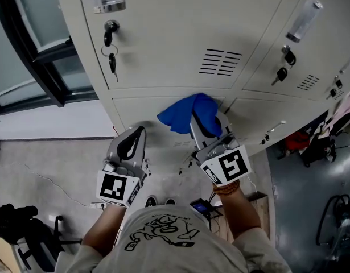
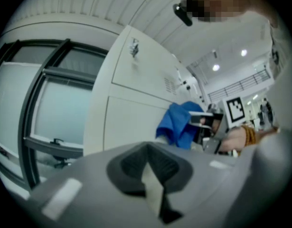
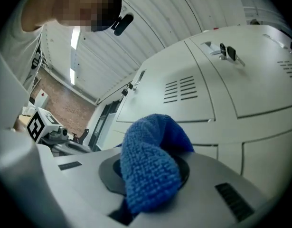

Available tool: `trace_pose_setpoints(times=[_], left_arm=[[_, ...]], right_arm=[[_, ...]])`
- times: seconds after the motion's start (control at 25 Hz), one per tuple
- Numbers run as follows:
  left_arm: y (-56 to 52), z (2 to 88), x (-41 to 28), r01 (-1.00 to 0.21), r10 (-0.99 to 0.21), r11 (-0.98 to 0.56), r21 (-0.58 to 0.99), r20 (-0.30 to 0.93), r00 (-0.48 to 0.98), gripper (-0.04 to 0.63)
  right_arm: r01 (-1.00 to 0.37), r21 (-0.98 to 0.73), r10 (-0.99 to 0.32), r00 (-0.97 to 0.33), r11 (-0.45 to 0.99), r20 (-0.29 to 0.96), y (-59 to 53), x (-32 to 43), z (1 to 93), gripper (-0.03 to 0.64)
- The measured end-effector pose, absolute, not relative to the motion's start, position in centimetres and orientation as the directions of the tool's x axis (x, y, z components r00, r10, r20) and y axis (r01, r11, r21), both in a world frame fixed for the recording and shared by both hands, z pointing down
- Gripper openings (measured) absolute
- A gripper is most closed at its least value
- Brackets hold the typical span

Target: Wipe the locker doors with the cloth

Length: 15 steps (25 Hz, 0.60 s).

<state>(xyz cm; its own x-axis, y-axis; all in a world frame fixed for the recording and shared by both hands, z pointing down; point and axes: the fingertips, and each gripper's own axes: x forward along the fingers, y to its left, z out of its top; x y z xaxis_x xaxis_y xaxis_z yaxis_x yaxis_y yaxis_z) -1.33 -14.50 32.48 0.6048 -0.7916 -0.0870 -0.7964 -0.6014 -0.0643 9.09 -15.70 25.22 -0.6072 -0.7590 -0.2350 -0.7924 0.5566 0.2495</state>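
**Cloth at door seam, R side gripping it; slip and snag risk**

Left gripper (image 1: 139, 133) hangs near the locker doors (image 1: 163, 38), fingers closed on nothing. Right of it the blue cloth (image 1: 183, 116) looks pressed to the seam btwn upper & lower doors. It is bunched, long axis approx left-right, loose end pointing left. The right gripper (image 1: 201, 123) fingers clamp its right end. Risks: only a fold is pinched, so drag could pull it free, and a sweep far-left could snag the hanging keys (image 1: 112, 61).
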Motion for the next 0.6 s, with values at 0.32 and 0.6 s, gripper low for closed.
trace_pose_setpoints(times=[0.32, 0.6], left_arm=[[-14.1, 34.3, -4.2, -0.83, -0.829, -0.556, -0.03, -0.052, 0.557, 0.002], [-13.6, 34.8, -3.8, -0.82, -0.82, -0.572, -0.015, -0.028, 0.572, 0.002]], right_arm=[[-0.761, 0.137, -0.755, -0.647, 0.634, -0.108, -16.3, 4.7, 33.6, 0.023], [-0.775, 0.105, -0.77, -0.631, 0.623, -0.092, -15.3, 4.1, 34.0, 0.023]])
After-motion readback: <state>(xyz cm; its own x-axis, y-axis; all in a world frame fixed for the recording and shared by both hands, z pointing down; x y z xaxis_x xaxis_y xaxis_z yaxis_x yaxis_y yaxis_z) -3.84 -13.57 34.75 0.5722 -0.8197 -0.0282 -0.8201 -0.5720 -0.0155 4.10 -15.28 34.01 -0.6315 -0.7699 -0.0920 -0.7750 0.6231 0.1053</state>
